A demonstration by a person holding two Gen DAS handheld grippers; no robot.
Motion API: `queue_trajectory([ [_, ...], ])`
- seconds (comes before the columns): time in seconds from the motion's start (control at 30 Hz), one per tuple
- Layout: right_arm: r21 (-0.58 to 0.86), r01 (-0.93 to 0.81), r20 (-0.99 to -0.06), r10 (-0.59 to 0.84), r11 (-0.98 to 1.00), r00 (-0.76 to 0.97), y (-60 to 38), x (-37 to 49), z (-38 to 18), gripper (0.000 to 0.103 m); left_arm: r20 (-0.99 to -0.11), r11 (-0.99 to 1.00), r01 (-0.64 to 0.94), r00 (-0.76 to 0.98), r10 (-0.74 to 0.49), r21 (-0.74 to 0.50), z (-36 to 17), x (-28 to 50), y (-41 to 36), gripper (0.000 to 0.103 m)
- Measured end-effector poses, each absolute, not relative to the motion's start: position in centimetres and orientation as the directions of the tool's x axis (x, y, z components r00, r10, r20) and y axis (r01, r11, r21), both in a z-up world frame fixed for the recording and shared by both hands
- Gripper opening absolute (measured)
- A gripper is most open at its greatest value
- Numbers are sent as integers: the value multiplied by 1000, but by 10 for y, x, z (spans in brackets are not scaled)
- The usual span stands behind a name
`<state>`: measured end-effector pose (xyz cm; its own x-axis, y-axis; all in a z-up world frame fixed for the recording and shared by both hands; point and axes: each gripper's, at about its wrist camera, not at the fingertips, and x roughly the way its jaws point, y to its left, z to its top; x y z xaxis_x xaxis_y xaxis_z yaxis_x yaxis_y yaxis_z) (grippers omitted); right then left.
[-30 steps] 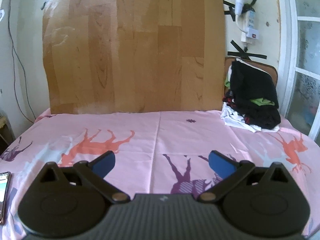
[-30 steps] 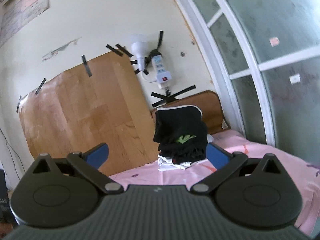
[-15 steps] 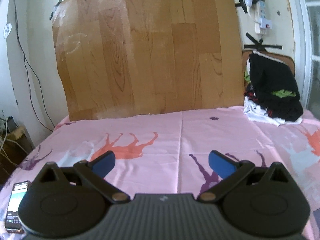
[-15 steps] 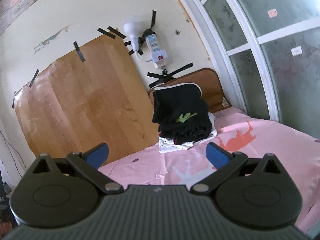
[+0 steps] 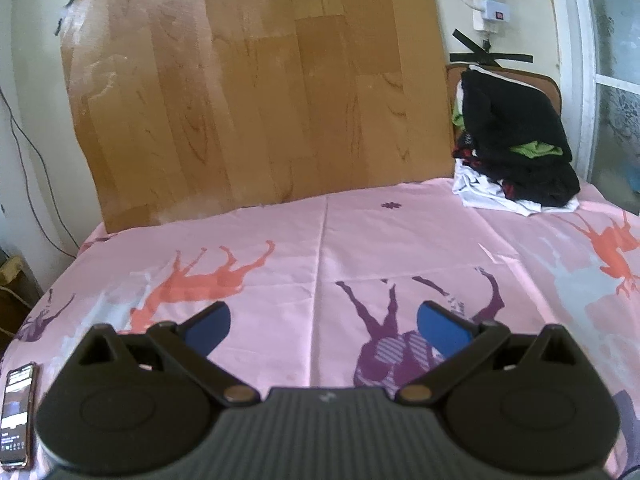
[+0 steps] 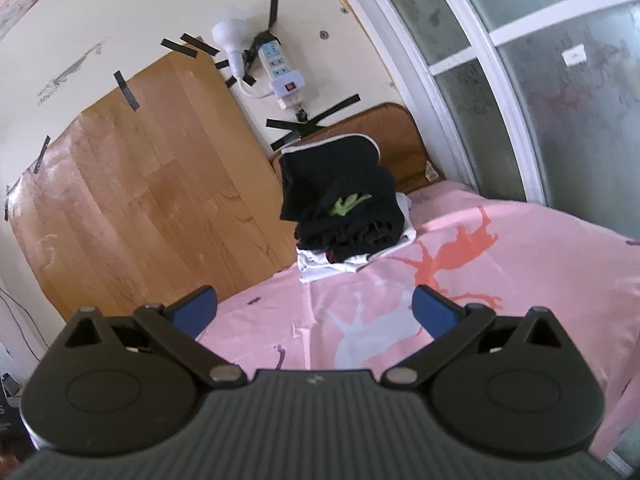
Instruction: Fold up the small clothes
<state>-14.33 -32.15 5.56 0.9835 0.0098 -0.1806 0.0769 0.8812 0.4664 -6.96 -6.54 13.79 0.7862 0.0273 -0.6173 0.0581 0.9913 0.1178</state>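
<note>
A heap of small clothes, mostly black with green and white pieces, lies at the far right corner of the bed against the headboard. It also shows in the right wrist view. My left gripper is open and empty, held above the pink bedsheet well short of the heap. My right gripper is open and empty, pointing toward the heap from a distance.
A wood-pattern board leans on the wall behind the bed. A phone lies at the near left edge. A power strip and bulb hang on the wall. A glass door stands at the right.
Both grippers have tilted downward and moved closer over the bed, so the clothes heap sits lower and larger in the right view. Jaws stay open.
</note>
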Motion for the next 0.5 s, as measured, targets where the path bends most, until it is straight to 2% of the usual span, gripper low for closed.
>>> queue_trajectory([
  [0.5, 503, 92, -220, 25, 860, 975, -329, -135, 46, 103, -648, 989, 92, 762, 5, 116, 128, -64, -77, 103],
])
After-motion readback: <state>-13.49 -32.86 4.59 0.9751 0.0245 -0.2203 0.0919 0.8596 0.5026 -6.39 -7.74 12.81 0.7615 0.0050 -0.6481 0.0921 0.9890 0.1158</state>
